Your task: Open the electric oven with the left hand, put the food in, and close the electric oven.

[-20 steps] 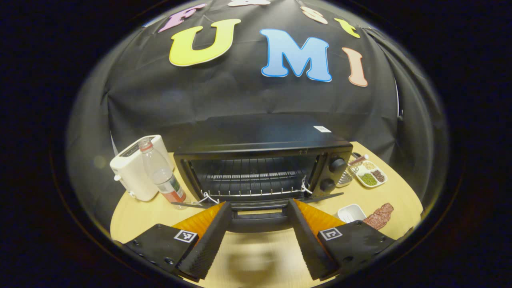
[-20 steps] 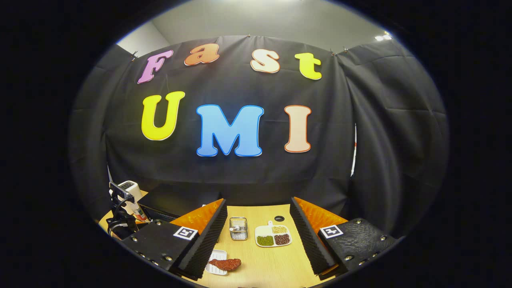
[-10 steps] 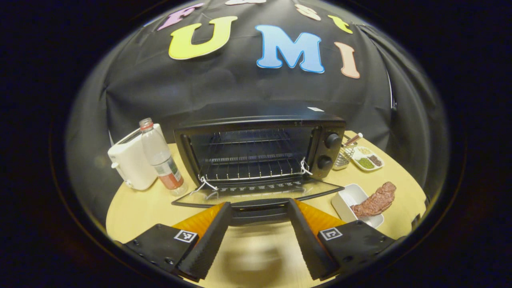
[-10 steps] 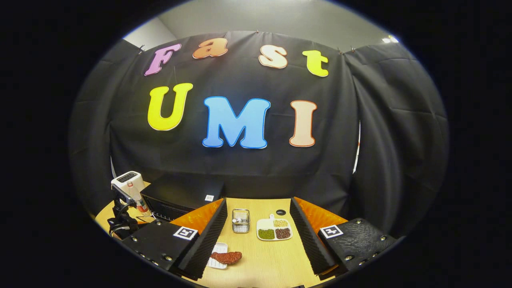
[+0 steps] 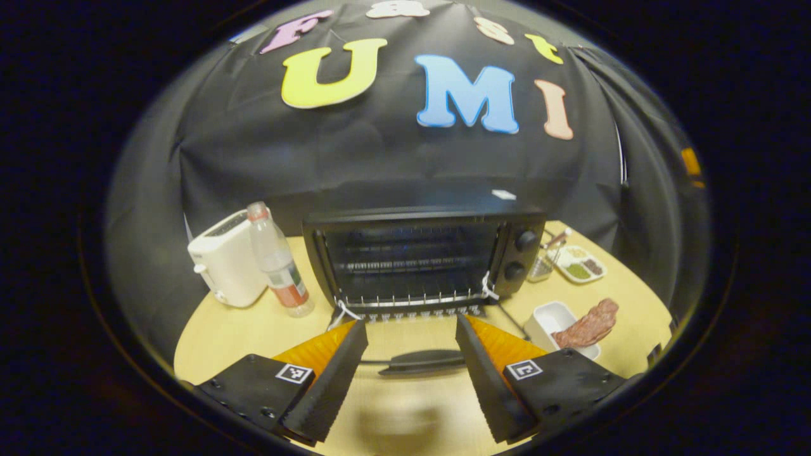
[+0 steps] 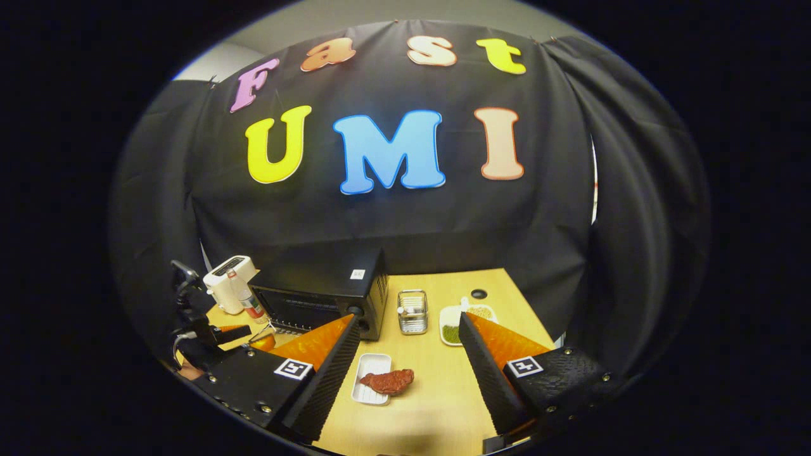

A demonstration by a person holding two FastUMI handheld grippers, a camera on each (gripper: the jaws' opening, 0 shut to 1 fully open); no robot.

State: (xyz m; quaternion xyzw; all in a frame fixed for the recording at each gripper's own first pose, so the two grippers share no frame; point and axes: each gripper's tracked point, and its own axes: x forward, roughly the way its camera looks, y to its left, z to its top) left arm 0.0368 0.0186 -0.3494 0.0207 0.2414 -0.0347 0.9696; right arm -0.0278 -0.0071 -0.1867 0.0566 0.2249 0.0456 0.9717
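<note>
The black electric oven [image 5: 418,253] stands open at the middle of the table. Its glass door lies flat, with the door handle [image 5: 421,362] toward me. My left gripper [image 5: 410,323] hangs open above the door, its fingers on either side of the handle without touching it. A reddish-brown piece of meat [image 5: 589,323] lies on a small white tray [image 5: 548,315] right of the oven. In the right gripper view the meat [image 6: 388,381] on its tray [image 6: 370,370] lies low between the open fingers of my right gripper [image 6: 408,316]. The oven [image 6: 323,278] is at the left there.
A white toaster [image 5: 225,266] and a plastic bottle [image 5: 279,263] stand left of the oven. A wire basket [image 6: 412,311] and a divided dish of beans [image 6: 451,324] sit behind the meat tray. The table's right edge [image 6: 538,323] runs close to the black cloth wall.
The oven door has dropped from half open to flat. My left gripper has lifted back off the handle. The right gripper has tilted down and the meat tray now lies between its fingers.
</note>
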